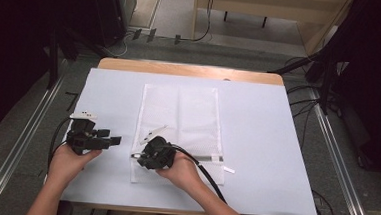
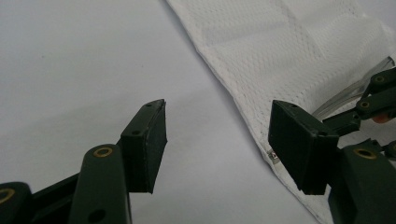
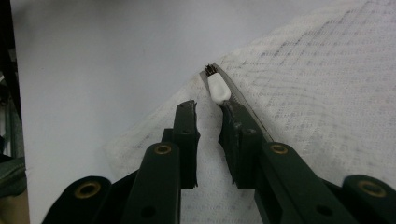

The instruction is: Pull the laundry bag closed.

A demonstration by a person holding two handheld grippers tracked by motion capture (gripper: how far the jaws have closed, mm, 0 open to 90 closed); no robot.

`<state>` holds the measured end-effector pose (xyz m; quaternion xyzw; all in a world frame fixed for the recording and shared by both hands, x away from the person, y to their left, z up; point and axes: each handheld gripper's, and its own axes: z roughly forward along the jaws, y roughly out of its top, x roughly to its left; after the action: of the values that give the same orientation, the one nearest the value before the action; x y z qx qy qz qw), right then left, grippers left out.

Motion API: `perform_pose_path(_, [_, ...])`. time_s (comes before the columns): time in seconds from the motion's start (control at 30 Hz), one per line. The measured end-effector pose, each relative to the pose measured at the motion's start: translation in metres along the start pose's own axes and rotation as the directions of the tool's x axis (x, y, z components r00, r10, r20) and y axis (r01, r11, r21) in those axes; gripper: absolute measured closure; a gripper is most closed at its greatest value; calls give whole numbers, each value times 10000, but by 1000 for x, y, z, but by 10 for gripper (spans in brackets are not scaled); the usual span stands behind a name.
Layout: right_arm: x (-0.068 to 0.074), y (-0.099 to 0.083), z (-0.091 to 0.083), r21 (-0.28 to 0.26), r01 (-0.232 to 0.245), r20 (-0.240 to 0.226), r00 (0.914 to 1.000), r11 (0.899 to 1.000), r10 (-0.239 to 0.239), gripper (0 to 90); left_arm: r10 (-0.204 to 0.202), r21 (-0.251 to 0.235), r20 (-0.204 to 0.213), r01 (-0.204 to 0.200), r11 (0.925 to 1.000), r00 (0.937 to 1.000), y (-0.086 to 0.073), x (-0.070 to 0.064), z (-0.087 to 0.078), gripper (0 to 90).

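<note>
White-covered table [image 1: 256, 141], mesh laundry bag [image 1: 180, 117] lying flat – right gripper [image 1: 148, 155], jaws slightly apart, poised at zipper pull [image 3: 218, 88] to work it; left gripper [image 1: 112, 142] gaping, waiting beside bag's edge.

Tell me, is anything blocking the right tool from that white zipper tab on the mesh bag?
Nothing visible is. In the right gripper view the right tool has its jaws slightly apart just short of the zipper tab, with bare mesh bag between them. The left tool waits open off the bag's edge.
</note>
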<state>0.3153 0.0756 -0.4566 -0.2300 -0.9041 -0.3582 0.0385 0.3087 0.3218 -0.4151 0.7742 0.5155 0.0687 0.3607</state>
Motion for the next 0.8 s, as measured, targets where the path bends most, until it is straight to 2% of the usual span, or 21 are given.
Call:
perform_pose_path(0.33, [-3,4,4,-76,-348,122,9993,9994,349,767,-3,-31,-5,3,10000,10000,0,0,0,379])
perform_pose_path(0.47, [-5,4,4,-3,-333,132,9994,9994,333,759,-15,-27,-3,15,10000,10000,0,1,-1,379])
perform_pose_path(0.57, [-4,5,5,-95,-396,-77,9992,9992,395,761,17,3,-4,-17,10000,10000,0,0,-1,379])
perform_pose_path(0.63, [-3,7,8,-82,-293,-33,9996,9995,293,770,3,11,3,-3,10000,10000,0,0,-1,379])
perform_pose_path(0.8, [-1,13,13,-132,-373,-216,9991,9992,370,789,-122,-23,58,122,9999,9999,-1,1,-2,403])
